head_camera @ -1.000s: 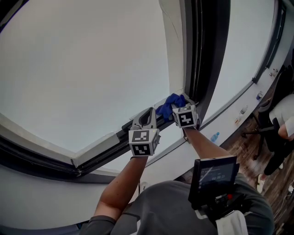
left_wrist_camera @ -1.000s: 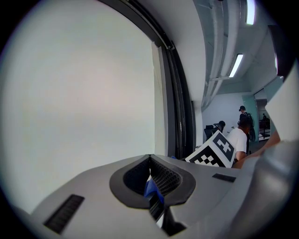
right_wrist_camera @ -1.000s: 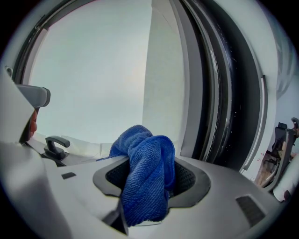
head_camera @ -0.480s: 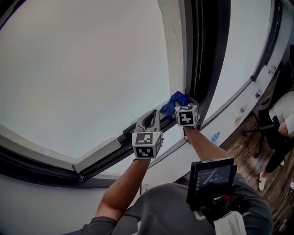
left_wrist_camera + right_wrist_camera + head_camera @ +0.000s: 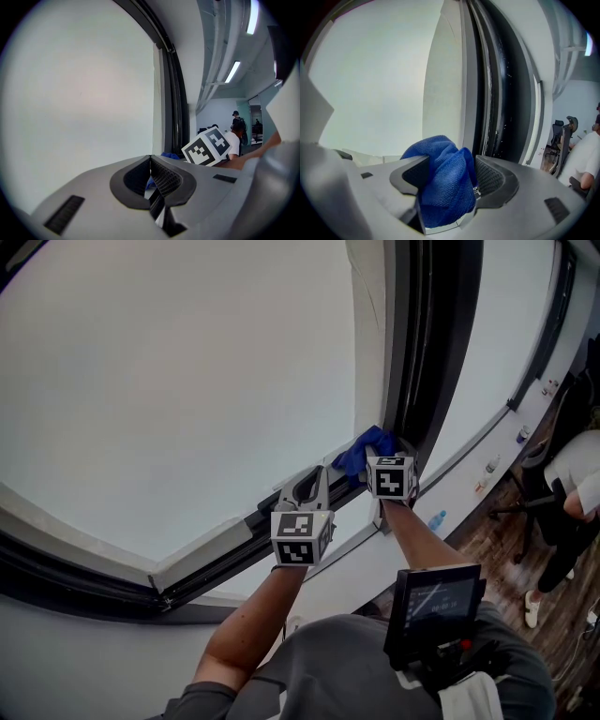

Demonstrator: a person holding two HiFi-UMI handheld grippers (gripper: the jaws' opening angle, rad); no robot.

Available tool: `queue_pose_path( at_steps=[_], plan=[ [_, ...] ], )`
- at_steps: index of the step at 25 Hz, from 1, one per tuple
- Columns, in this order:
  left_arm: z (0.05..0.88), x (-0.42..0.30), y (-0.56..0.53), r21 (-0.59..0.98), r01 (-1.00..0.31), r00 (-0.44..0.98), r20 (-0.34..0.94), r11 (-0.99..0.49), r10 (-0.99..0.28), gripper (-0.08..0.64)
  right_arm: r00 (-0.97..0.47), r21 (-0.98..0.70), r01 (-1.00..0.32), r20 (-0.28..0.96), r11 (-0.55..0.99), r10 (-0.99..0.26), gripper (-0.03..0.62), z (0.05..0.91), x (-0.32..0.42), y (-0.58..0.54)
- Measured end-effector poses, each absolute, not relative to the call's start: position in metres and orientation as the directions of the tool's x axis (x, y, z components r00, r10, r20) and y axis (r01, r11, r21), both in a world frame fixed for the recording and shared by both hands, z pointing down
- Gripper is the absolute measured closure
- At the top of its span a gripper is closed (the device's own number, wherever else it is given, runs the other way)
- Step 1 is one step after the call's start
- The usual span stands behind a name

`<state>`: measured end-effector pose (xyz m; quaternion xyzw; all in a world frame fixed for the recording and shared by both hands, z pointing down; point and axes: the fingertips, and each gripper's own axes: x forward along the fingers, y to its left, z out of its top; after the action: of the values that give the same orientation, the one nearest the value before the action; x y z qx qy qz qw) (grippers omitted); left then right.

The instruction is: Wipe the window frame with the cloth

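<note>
Right gripper [image 5: 451,161]: we see its jaws just opened wide, blue cloth [image 5: 443,187] loose between them | cloth at window frame [image 5: 405,352] lower corner | left gripper [image 5: 150,159]: jaws together, empty, over bottom rail [image 5: 216,545].

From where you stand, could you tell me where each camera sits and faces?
Head view: on the head, looking down at the window frame; both forearms, left gripper and right gripper show.
Left gripper view: on that gripper, along its closed jaws toward the glass.
Right gripper view: along its jaws, which have just been opening, cloth between them.
All share frame and cloth.
</note>
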<state>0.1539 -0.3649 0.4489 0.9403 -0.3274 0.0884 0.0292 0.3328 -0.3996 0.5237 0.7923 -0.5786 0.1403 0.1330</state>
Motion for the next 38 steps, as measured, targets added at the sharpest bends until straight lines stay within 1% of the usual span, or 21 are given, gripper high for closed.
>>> queue_pose_path(
  at_steps=[3, 8, 10, 12, 13, 17, 18, 20, 24, 26, 27, 31, 38],
  plan=[
    [0.445, 0.151, -0.363, -0.006, -0.612, 0.779, 0.168, -0.790, -0.605, 0.551, 0.309, 0.090, -0.951, 0.356, -0.296, -0.882, 0.298, 0.517, 0.329, -0.394],
    [0.451, 0.147, -0.356, -0.001, -0.601, 0.785, 0.186, -0.799, -0.591, 0.551, 0.367, 0.190, -0.929, 0.369, -0.317, -0.854, 0.302, 0.530, 0.323, -0.386],
    [0.452, 0.143, -0.356, 0.000, -0.605, 0.782, 0.190, -0.796, -0.594, 0.551, 0.358, 0.200, -0.932, 0.372, -0.303, -0.856, 0.337, 0.535, 0.316, -0.384],
    [0.448, 0.139, -0.359, -0.008, -0.610, 0.779, 0.180, -0.792, -0.601, 0.551, 0.345, 0.213, -0.935, 0.375, -0.282, -0.861, 0.411, 0.539, 0.309, -0.385],
    [0.446, 0.137, -0.360, -0.012, -0.613, 0.777, 0.174, -0.790, -0.605, 0.551, 0.340, 0.220, -0.937, 0.377, -0.273, -0.862, 0.426, 0.539, 0.306, -0.387],
    [0.444, 0.127, -0.363, -0.014, -0.628, 0.766, 0.168, -0.778, -0.621, 0.551, 0.307, 0.203, -0.949, 0.412, -0.243, -0.858, 0.426, 0.543, 0.296, -0.396],
    [0.444, 0.125, -0.363, -0.016, -0.630, 0.764, 0.169, -0.777, -0.623, 0.551, 0.300, 0.197, -0.952, 0.427, -0.236, -0.853, 0.418, 0.545, 0.294, -0.399],
    [0.445, 0.123, -0.364, -0.020, -0.632, 0.762, 0.171, -0.775, -0.625, 0.551, 0.289, 0.185, -0.956, 0.459, -0.228, -0.840, 0.374, 0.551, 0.293, -0.403],
    [0.445, 0.120, -0.368, -0.022, -0.637, 0.756, 0.174, -0.770, -0.631, 0.551, 0.284, 0.156, -0.959, 0.486, -0.238, -0.826, 0.373, 0.558, 0.299, -0.410],
    [0.444, 0.121, -0.369, -0.024, -0.638, 0.755, 0.176, -0.770, -0.631, 0.551, 0.300, 0.149, -0.954, 0.478, -0.260, -0.826, 0.421, 0.557, 0.306, -0.411],
    [0.444, 0.123, -0.370, -0.025, -0.637, 0.756, 0.176, -0.771, -0.630, 0.551, 0.306, 0.143, -0.952, 0.473, -0.271, -0.826, 0.434, 0.556, 0.309, -0.412],
    [0.443, 0.132, -0.373, -0.019, -0.629, 0.763, 0.175, -0.777, -0.622, 0.551, 0.313, 0.108, -0.949, 0.463, -0.298, -0.829, 0.458, 0.552, 0.316, -0.414],
    [0.439, 0.149, -0.379, -0.020, -0.614, 0.778, 0.158, -0.789, -0.609, 0.551, 0.320, 0.092, -0.945, 0.457, -0.313, -0.830, 0.466, 0.549, 0.328, -0.419]
  ],
)
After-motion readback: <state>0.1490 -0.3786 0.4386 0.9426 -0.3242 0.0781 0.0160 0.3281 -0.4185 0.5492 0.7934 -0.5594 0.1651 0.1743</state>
